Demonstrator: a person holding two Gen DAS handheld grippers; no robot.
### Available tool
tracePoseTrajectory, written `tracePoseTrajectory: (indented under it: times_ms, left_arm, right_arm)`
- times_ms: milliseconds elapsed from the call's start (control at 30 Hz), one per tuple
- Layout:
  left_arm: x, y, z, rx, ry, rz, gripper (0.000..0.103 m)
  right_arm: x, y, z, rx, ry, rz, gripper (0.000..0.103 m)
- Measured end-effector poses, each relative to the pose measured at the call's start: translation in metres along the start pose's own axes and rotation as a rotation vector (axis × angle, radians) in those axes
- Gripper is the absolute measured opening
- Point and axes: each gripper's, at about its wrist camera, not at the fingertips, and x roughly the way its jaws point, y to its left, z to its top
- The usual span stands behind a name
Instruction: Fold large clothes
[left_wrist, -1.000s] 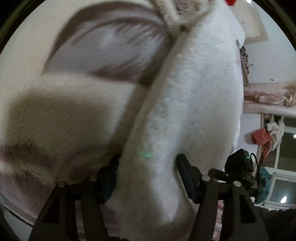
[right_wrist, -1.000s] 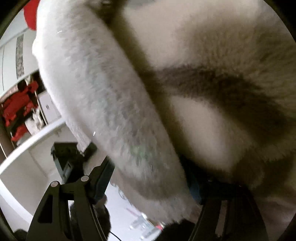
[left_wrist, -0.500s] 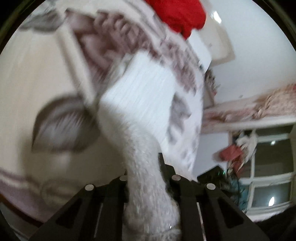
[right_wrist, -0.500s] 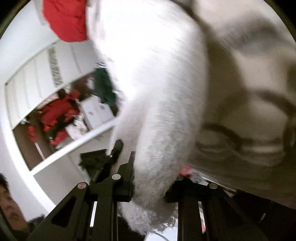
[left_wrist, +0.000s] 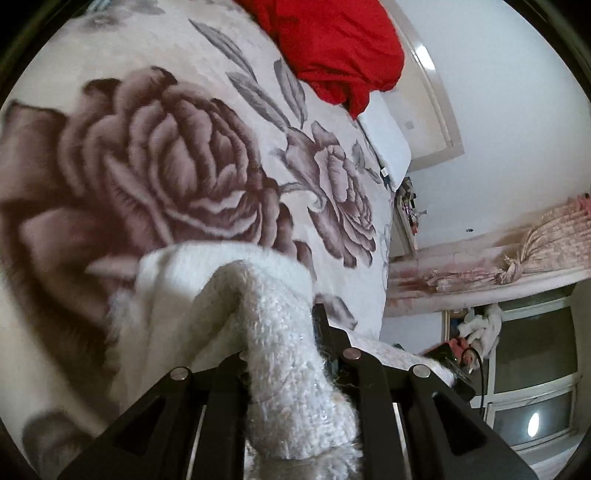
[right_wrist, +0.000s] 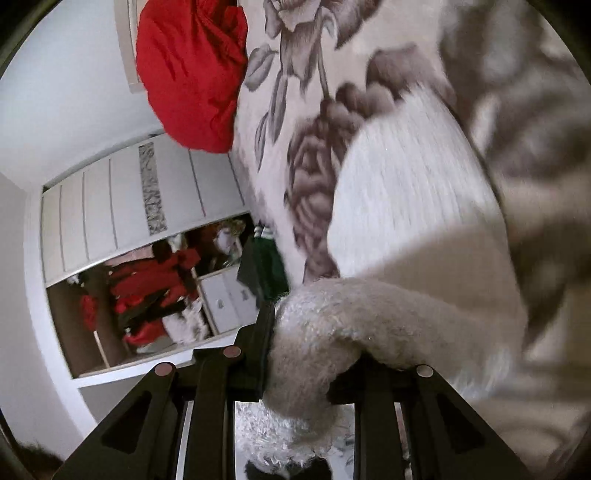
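A fluffy white knit garment (left_wrist: 221, 295) lies over a rose-patterned blanket (left_wrist: 155, 177) on a bed. My left gripper (left_wrist: 280, 354) is shut on a bunched fold of it, which hides most of both fingers. In the right wrist view the same white garment (right_wrist: 402, 206) spreads up and to the right. My right gripper (right_wrist: 314, 350) is shut on another thick fold of it. Both folds are lifted off the blanket.
A red cloth (left_wrist: 332, 48) lies at the head of the bed; it also shows in the right wrist view (right_wrist: 192, 70). An open wardrobe (right_wrist: 147, 273) with red clothes stands on the left. A window (left_wrist: 532, 376) and a pink curtain (left_wrist: 517, 266) are on the right.
Both grippers closed on the garment's folds and pulled back and up. The garment filled each view before; now the blanket, red cloth and room show.
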Motion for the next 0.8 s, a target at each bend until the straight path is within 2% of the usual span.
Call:
tracePoseTrajectory:
  times_ms: [67, 233, 267, 333, 367, 400, 433, 467, 500, 533, 567, 667, 800]
  left_arm:
    - [0.018, 0.008, 0.017, -0.025, 0.029, 0.006, 0.012]
    - [0.05, 0.022, 0.042, -0.107, 0.126, 0.075, 0.018]
    - [0.05, 0.023, 0.044, -0.128, 0.131, 0.064, 0.018]
    - [0.047, 0.024, 0.043, -0.153, 0.129, 0.03, 0.027]
    - [0.043, 0.025, 0.04, -0.162, 0.118, -0.002, 0.029]
    - [0.04, 0.026, 0.036, -0.168, 0.108, -0.029, 0.037]
    - [0.038, 0.026, 0.034, -0.169, 0.1, -0.045, 0.051]
    - [0.036, 0.027, 0.029, -0.159, 0.087, -0.062, 0.064]
    - [0.034, 0.027, 0.025, -0.139, 0.061, -0.05, 0.093]
    - [0.032, 0.026, 0.023, -0.125, 0.039, -0.022, 0.102]
    - [0.031, 0.026, 0.02, -0.107, 0.027, -0.004, 0.102]
    - [0.031, 0.026, 0.015, -0.072, 0.006, 0.054, 0.102]
    - [0.035, 0.029, 0.007, -0.021, 0.004, 0.125, 0.102]
  right_arm:
    - [0.004, -0.021, 0.033, 0.017, 0.011, -0.012, 0.022]
    - [0.028, -0.062, 0.07, 0.131, 0.032, -0.021, 0.023]
    - [0.031, -0.068, 0.076, 0.153, 0.035, -0.009, 0.026]
    - [0.032, -0.072, 0.082, 0.166, 0.047, 0.014, 0.028]
    - [0.033, -0.073, 0.083, 0.166, 0.049, 0.025, 0.033]
    - [0.032, -0.072, 0.082, 0.158, 0.054, 0.047, 0.04]
    - [0.031, -0.072, 0.081, 0.151, 0.058, 0.066, 0.045]
    - [0.031, -0.073, 0.081, 0.148, 0.056, 0.077, 0.057]
    - [0.028, -0.071, 0.078, 0.14, 0.05, 0.087, 0.07]
    - [0.026, -0.068, 0.075, 0.12, 0.046, 0.093, 0.074]
    - [0.022, -0.064, 0.074, 0.085, 0.037, 0.089, 0.077]
    - [0.012, -0.047, 0.072, -0.048, 0.009, -0.002, 0.08]
    - [-0.001, -0.024, 0.058, -0.34, 0.005, -0.264, 0.084]
